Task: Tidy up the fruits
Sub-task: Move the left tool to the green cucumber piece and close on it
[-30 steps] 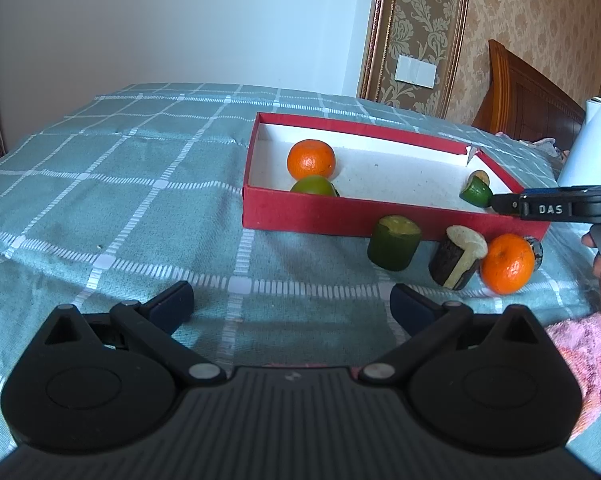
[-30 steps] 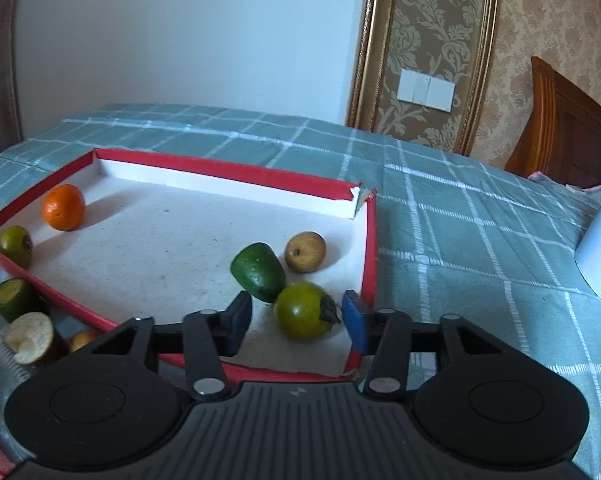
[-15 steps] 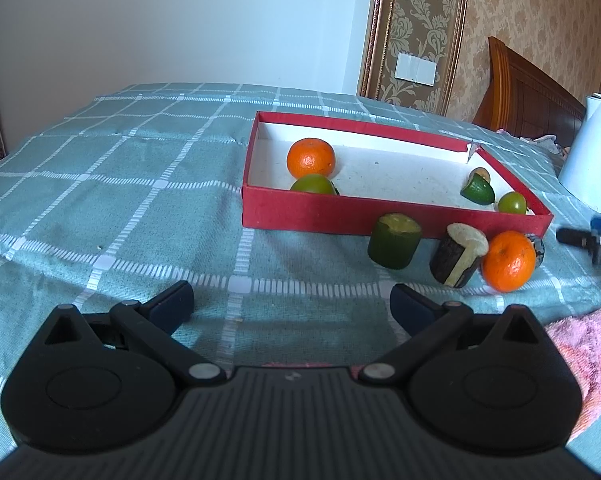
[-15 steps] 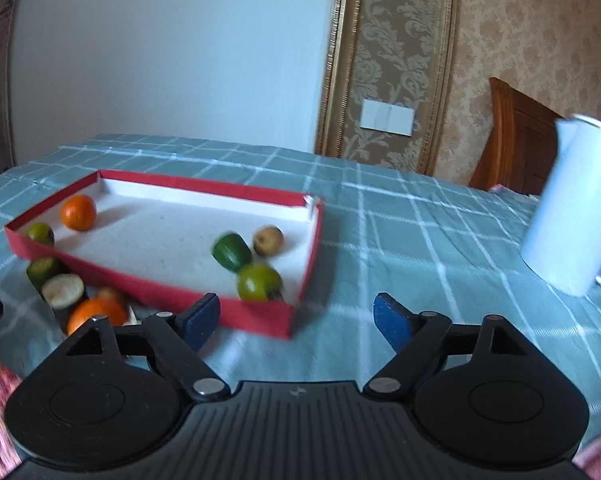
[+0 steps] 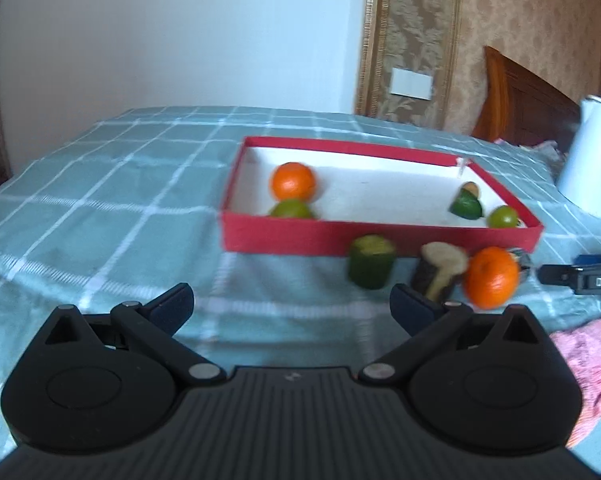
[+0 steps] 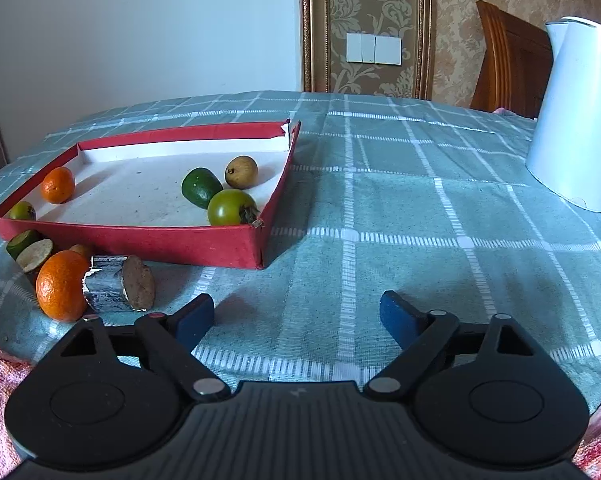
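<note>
Red tray [image 6: 148,240]: on the table [image 6: 400,208], left of centre in the right wrist view, white floor, far right corner torn open.

Inside tray: orange [image 6: 58,185] and small green fruit [image 6: 22,211] at the left end; dark green fruit [image 6: 201,187], tan fruit [image 6: 242,172] and green round fruit [image 6: 231,207] grouped at the right end, the round one against the near right corner.

Outside tray, on the table just near of the front wall: second orange [image 6: 61,285], foil-wrapped stub [image 6: 118,284] touching it, cut green piece [image 5: 371,262], cut dark piece with pale face [image 5: 440,272], and a small tan item behind the orange, too hidden to name.

Left claw [image 5: 292,308]: wide open, holding nothing, low over the table, facing the loose pieces.

Right claw [image 6: 296,316]: wide open, holding nothing, over bare cloth right of the stub; one finger tip shows at the right edge of the left wrist view.

Step in hand (judged): between picks; about half the fruit boxed, loose group outstanding.

Next move (judged): shift a claw leftward over the nearest loose piece, straddle it, close, lift over the front wall. Orange and stub touching, so a clean straddle of one probably needs care not to roll the other.

Hard to make out: left wrist view motion-blurred; tray front wall hides the lower part of the near fruit; kettle [image 6: 576,120] and pink cloth [image 5: 588,356] cut off at the frame edges.
</note>
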The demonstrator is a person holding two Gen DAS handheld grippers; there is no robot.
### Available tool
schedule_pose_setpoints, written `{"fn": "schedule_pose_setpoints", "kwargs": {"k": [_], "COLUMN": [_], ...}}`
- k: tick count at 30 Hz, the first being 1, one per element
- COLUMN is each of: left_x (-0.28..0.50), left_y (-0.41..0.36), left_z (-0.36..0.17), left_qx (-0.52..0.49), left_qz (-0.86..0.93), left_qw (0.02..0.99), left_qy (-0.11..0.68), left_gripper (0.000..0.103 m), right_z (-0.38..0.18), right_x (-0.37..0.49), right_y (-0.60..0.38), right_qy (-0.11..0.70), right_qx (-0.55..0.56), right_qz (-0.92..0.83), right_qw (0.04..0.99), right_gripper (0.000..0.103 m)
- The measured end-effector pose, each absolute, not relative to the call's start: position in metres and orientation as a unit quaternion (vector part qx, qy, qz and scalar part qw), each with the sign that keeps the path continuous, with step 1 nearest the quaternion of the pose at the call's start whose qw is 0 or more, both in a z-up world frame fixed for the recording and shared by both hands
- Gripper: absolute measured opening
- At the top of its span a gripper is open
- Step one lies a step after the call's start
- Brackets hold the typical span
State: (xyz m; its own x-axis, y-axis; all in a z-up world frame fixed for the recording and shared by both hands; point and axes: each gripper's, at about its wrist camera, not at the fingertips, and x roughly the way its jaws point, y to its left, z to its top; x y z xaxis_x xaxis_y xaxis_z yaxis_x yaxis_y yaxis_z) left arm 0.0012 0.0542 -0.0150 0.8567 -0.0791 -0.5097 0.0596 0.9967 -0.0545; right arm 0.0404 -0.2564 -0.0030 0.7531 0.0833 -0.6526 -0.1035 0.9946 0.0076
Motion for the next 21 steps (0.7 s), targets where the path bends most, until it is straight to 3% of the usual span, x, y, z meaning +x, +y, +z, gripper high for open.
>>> {"fn": "schedule_pose_setpoints", "kwargs": {"k": [9, 17, 19, 21], "left_x": [0.022, 0.033, 0.032, 0.033], "left_y": [0.021, 0.016, 0.013, 0.008], "left_z": [-0.013, -0.018, -0.018, -0.019], "left_qx": [0.050, 0.048, 0.055, 0.067], "left_qz": [-0.038, -0.052, -0.058, -0.065], "left_qw": [0.964, 0.960, 0.960, 0.959], "left_qy": [0.259, 0.269, 0.267, 0.268], "left_gripper": [0.103, 0.075, 0.073, 0.062], "right_z": [-0.003, -0.003, -0.003, -0.003], "right_x": [0.040, 0.041, 0.041, 0.041], "right_y": [-0.256, -0.256, -0.256, -0.255], "right_qy": [0.348, 0.349, 0.349, 0.349], "right_qx": [-0.015, -0.017, -0.017, -0.017], "right_qz": [0.050, 0.051, 0.051, 0.051], "right_qw": [0.936, 0.935, 0.935, 0.935], "right_gripper": [0.091, 0.092, 0.092, 0.092]}}
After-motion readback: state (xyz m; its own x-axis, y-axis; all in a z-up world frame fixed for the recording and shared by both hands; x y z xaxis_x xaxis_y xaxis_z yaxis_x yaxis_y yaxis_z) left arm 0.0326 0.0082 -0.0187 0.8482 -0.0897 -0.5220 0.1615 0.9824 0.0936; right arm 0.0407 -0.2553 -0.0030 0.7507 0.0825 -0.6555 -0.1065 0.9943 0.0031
